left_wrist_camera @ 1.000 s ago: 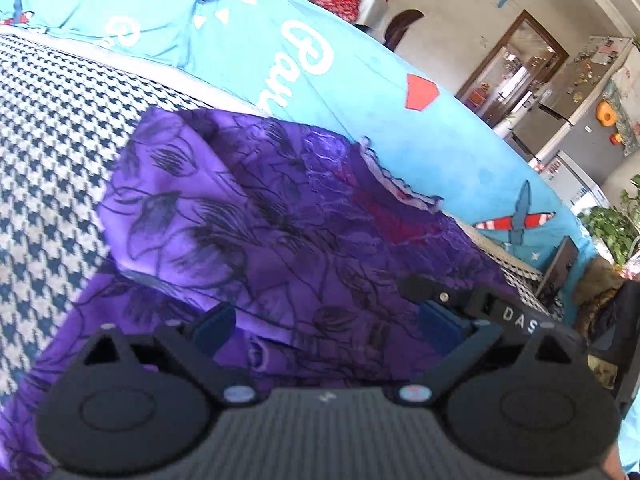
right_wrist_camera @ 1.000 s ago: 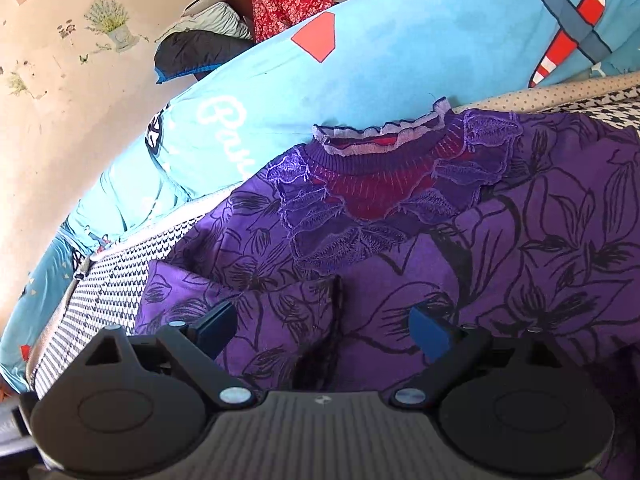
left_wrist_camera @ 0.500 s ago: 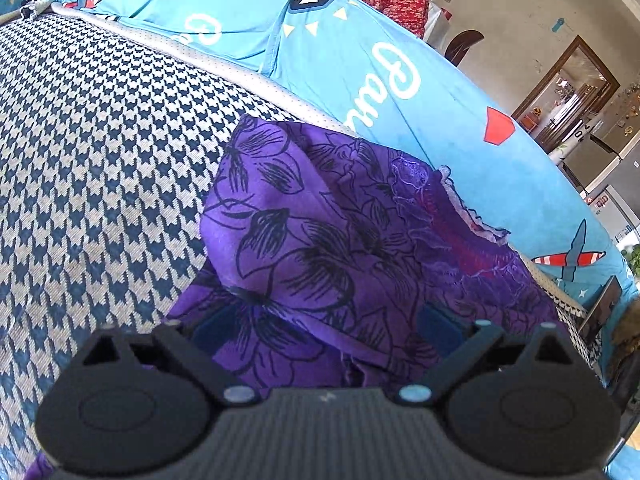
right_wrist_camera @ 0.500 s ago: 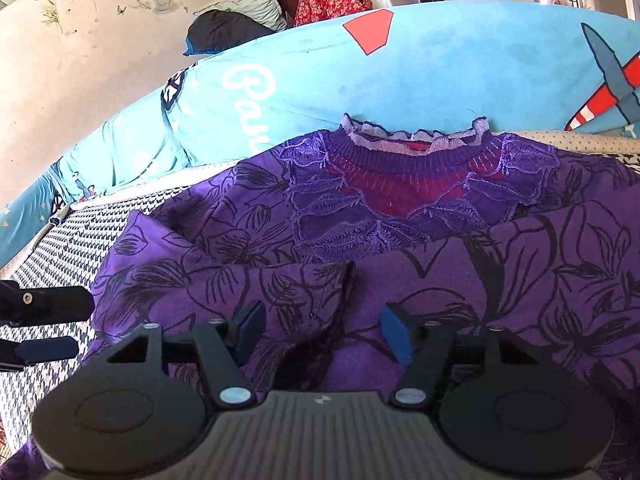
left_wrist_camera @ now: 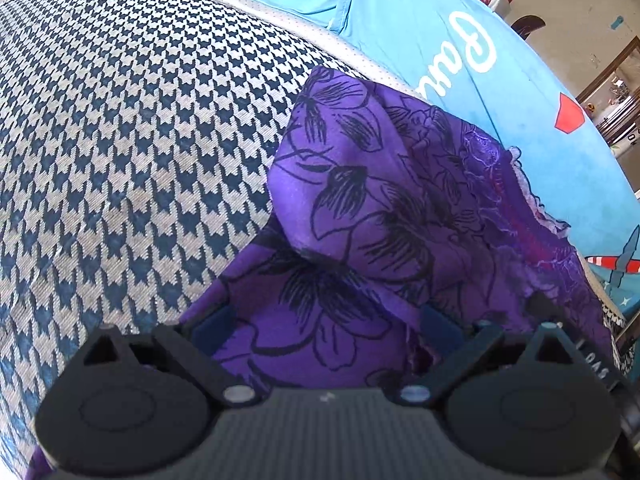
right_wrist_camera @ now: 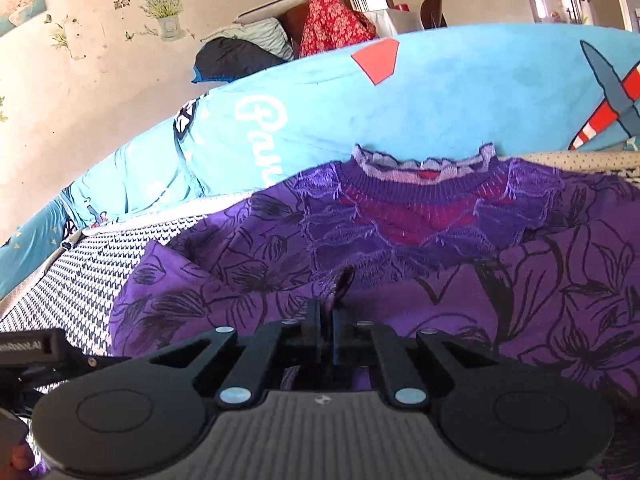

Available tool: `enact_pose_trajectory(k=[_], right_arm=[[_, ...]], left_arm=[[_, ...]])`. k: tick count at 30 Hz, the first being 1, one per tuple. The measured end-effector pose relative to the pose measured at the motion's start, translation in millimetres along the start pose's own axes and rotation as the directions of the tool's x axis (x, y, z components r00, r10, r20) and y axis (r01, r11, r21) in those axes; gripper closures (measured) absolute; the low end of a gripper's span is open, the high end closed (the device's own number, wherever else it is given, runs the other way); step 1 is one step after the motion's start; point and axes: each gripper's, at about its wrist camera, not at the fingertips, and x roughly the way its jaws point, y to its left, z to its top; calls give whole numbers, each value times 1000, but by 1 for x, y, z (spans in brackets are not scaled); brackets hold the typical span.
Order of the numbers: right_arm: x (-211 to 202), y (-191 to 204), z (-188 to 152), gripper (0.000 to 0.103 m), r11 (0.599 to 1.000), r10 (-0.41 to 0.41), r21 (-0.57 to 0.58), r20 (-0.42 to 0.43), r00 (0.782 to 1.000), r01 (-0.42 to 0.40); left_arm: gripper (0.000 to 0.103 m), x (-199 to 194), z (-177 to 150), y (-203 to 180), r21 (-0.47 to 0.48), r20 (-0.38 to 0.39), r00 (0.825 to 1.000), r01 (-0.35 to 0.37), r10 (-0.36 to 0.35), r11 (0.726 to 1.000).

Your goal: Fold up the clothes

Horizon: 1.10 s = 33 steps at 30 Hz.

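the purple top [right_wrist_camera: 440, 280] lies on the houndstooth cushion [left_wrist_camera: 140, 140], collar toward the blue cover [right_wrist_camera: 460, 100]. right gripper [right_wrist_camera: 326, 328] is closed, pinching a sleeve edge near the collar; left gripper [left_wrist_camera: 320, 332] hangs wide apart, holding nothing. the thin pinch may slip, so the fold could come crooked.

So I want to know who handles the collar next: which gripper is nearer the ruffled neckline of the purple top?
Right, probably. The right gripper is shut on the purple top straight below the ruffled neckline. The left gripper, open, sits at the garment's side edge, seeing the neckline obliquely.
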Motion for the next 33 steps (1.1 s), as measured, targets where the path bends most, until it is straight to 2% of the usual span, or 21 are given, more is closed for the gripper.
enact_pose_trajectory(k=[4, 7, 9, 14, 21, 24, 29, 33], right_arm=[[-22, 1, 16, 96, 1000, -21, -4, 98, 995, 21], [-43, -4, 29, 96, 998, -63, 5, 171, 983, 63], [-53, -11, 35, 96, 995, -100, 38, 190, 977, 94], [-61, -30, 33, 96, 970, -233, 104, 133, 963, 220], [-62, -57, 26, 95, 909, -395, 152, 20, 918, 388], [-65, -58, 25, 93, 910, -395, 147, 20, 919, 388], [-73, -33, 28, 89, 934, -358, 58, 129, 925, 354], [-67, -21, 27, 89, 963, -270, 9, 125, 955, 271]], left_arm=[[4, 1, 0, -2, -10, 6, 1000, -11, 12, 1000], [2, 4, 0, -9, -2, 9, 1000, -24, 24, 1000], [0, 8, -1, -14, 14, 13, 999, -36, 35, 999], [0, 10, -1, -20, 13, 26, 998, -52, 51, 999], [0, 12, -4, -20, -6, 44, 995, -85, 86, 996], [0, 15, 1, -18, -7, 69, 992, -108, 109, 994], [0, 18, 10, -17, 25, 118, 976, -186, 182, 982], [0, 26, 16, -14, 65, 150, 963, -236, 224, 970]])
